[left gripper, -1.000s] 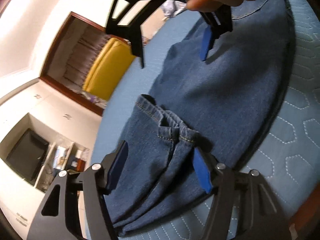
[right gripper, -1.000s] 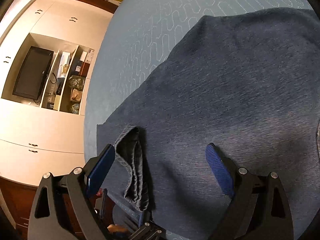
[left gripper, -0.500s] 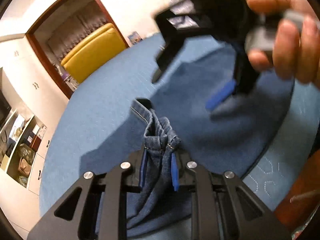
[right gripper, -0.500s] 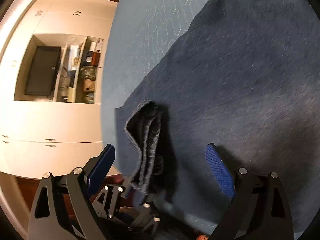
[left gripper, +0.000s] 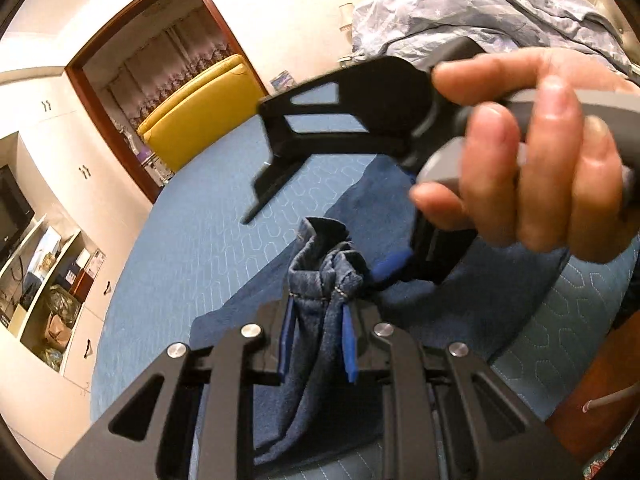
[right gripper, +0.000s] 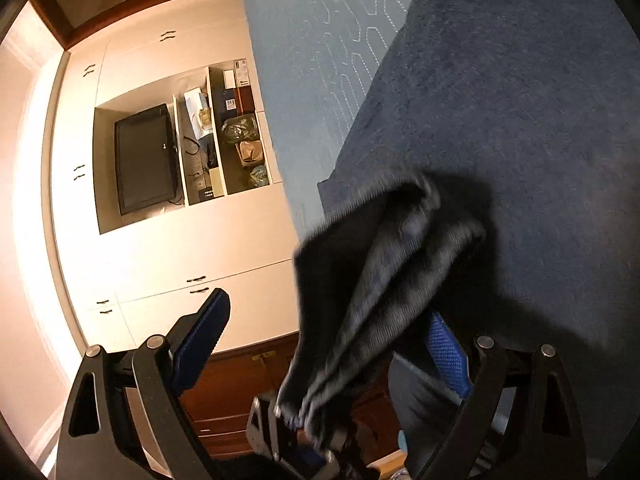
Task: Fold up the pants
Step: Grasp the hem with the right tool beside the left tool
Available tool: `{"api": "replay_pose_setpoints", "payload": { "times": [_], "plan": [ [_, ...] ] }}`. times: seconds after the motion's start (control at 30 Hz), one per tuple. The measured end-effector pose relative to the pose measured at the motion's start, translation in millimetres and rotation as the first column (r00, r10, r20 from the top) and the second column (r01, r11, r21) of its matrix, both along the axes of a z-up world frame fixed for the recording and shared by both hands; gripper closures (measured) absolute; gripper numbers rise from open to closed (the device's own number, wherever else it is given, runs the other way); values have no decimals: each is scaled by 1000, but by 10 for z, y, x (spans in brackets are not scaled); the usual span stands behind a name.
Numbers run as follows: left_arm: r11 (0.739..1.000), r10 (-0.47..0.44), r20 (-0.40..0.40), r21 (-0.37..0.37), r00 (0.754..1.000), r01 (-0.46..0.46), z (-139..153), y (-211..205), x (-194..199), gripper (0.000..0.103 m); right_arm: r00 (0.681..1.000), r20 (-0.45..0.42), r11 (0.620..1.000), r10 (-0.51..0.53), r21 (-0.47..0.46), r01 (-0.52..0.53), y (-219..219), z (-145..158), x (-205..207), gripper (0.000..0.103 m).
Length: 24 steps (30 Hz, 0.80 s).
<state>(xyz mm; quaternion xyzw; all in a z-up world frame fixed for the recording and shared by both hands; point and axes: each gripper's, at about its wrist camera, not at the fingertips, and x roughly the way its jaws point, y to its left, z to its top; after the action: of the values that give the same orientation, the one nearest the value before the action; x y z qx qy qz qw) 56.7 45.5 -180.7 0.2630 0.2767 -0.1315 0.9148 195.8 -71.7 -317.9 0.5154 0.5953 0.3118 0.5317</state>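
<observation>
Blue denim pants (left gripper: pixel 472 280) lie on a blue quilted bed (left gripper: pixel 208 240). My left gripper (left gripper: pixel 316 344) is shut on the bunched leg hems (left gripper: pixel 324 280) and holds them lifted off the bed. My right gripper (right gripper: pixel 324 344) is open; the lifted hem bundle (right gripper: pixel 384 264) hangs between its blue pads (right gripper: pixel 448 348) in the right wrist view, with the left gripper's tip (right gripper: pixel 288 436) below it. In the left wrist view the right gripper (left gripper: pixel 320 236), held by a hand (left gripper: pixel 532 168), hovers just beyond the hems.
A white wall unit with a black TV (right gripper: pixel 144 160) and cluttered shelves (right gripper: pixel 236 136) stands beyond the bed's edge. A yellow sofa (left gripper: pixel 200 116) sits in a doorway. A crumpled grey-blue duvet (left gripper: pixel 472 12) lies at the bed's far end.
My left gripper closed on the bunched hems and lifted them off the bed. The right gripper swung over toward the hems, staying open.
</observation>
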Motion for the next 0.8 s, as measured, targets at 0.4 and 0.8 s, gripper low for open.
{"api": "replay_pose_setpoints", "payload": {
  "times": [0.4, 0.8],
  "plan": [
    [1000, 1, -24, -26, 1000, -2, 12, -22, 74, 83, 997, -55, 996, -45, 76, 49, 86, -109, -213, 14],
    [957, -126, 42, 268, 991, 110, -612, -674, -212, 88, 977, 185, 952, 104, -303, -45, 120, 211, 340, 90]
  ]
}}
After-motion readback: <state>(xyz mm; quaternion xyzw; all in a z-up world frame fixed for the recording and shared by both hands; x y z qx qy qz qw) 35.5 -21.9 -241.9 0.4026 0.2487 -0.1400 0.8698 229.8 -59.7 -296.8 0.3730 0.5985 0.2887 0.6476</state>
